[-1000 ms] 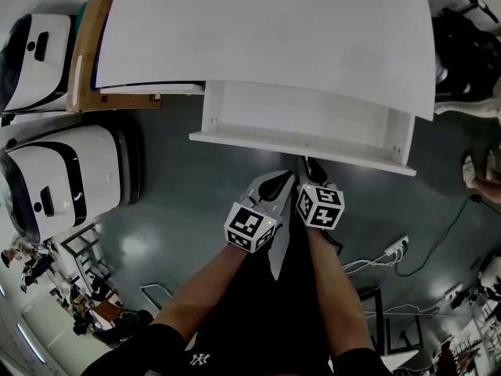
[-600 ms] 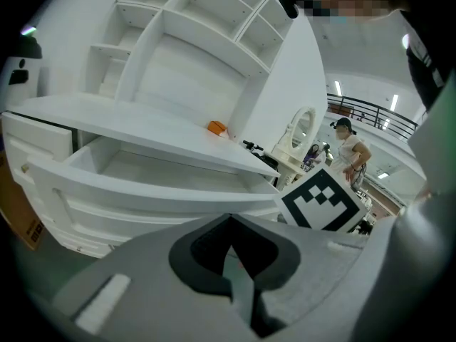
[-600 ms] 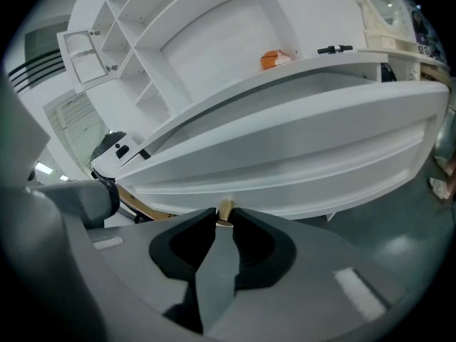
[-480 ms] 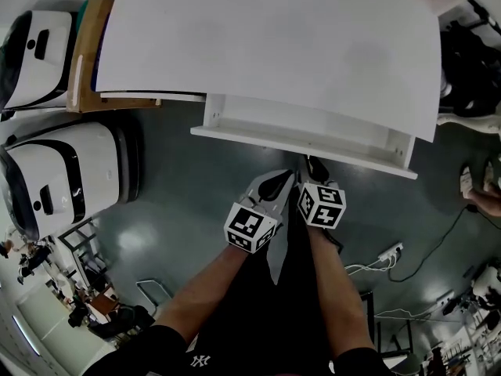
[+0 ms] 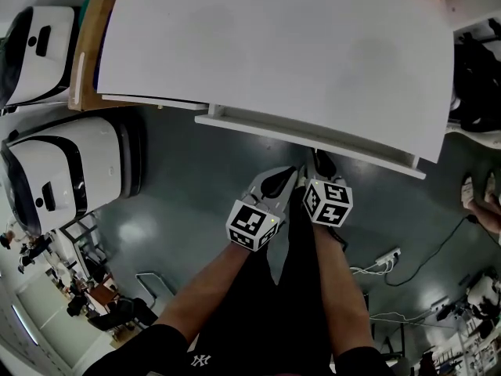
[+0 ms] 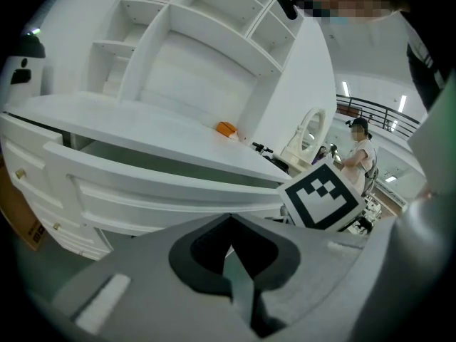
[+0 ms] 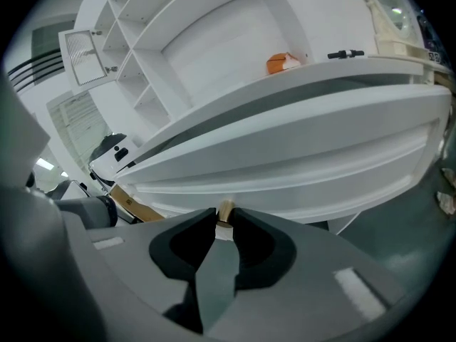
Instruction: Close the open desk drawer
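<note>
Grey, glossy floor [image 5: 196, 202] lies under a smooth white counter [image 5: 274, 45], and the drawer [image 5: 313, 141] hangs from the counter's near edge, straight ahead of both sets of fingers. Only its long, flat white front and a thin strip of rim stick out, so what the drawer holds cannot be told. The right gripper [image 7: 222, 223] has its fingers clamped on a small, rounded, wood-coloured knob [image 7: 225, 211] on that front. The left gripper [image 6: 229, 251] sits just beside it, fingers together with nothing between them, close to the drawer front; whether it touches cannot be told. A second ago the drawer stood well out, its white inside open to view; now it is nearly home, and both grippers have gone in toward the counter with it. Beyond and above the right fingers, a small orange object [image 7: 281, 63] rests on the counter in front of a white shelf unit [image 7: 192, 41]. Well to the left of the left fingers stands a rounded white-and-black machine [image 5: 70, 171] on the floor.
</note>
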A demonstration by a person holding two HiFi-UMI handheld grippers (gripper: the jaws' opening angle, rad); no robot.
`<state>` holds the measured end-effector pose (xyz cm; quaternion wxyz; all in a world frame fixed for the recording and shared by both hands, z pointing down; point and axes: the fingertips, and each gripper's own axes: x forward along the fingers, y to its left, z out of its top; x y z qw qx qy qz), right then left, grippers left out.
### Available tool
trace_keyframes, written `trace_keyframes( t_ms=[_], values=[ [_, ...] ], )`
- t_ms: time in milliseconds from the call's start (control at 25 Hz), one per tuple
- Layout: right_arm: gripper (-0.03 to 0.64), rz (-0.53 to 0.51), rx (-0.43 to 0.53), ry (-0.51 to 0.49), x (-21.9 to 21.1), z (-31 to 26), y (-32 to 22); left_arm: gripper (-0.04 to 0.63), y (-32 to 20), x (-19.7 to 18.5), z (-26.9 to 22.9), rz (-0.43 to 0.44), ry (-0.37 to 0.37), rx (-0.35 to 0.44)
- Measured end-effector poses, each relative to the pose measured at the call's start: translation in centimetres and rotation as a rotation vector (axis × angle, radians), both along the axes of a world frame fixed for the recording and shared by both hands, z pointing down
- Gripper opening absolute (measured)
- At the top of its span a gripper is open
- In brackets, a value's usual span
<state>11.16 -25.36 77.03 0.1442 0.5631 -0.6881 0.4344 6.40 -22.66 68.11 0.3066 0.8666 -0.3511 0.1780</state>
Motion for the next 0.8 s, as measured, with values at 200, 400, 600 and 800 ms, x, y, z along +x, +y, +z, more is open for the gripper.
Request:
trace_keyframes(
  t_ms=[200, 400, 600, 800],
  values=[
    [0.100, -0.010, 0.005, 0.006, 0.4, 0.0, -1.6, 0.000, -1.4, 0.3, 0.1, -0.014, -0.001, -0.004],
    [0.101, -0.024, 0.016, 0.012, 0.7, -0.1, -2.6, 0.000, -2.7, 0.9, 0.4, -0.024, -0.002, -0.009],
    [0.101, -0.008, 0.026, 0.009, 0.9, -0.1, -3.3, 0.000, -3.4, 1.5, 0.8, -0.029, -0.005, -0.013],
    [0.101, -0.003, 0.033, 0.005, 1.3, -0.1, -4.7, 0.000, -4.1, 1.6, 0.9, -0.033, -0.007, -0.018]
  ],
)
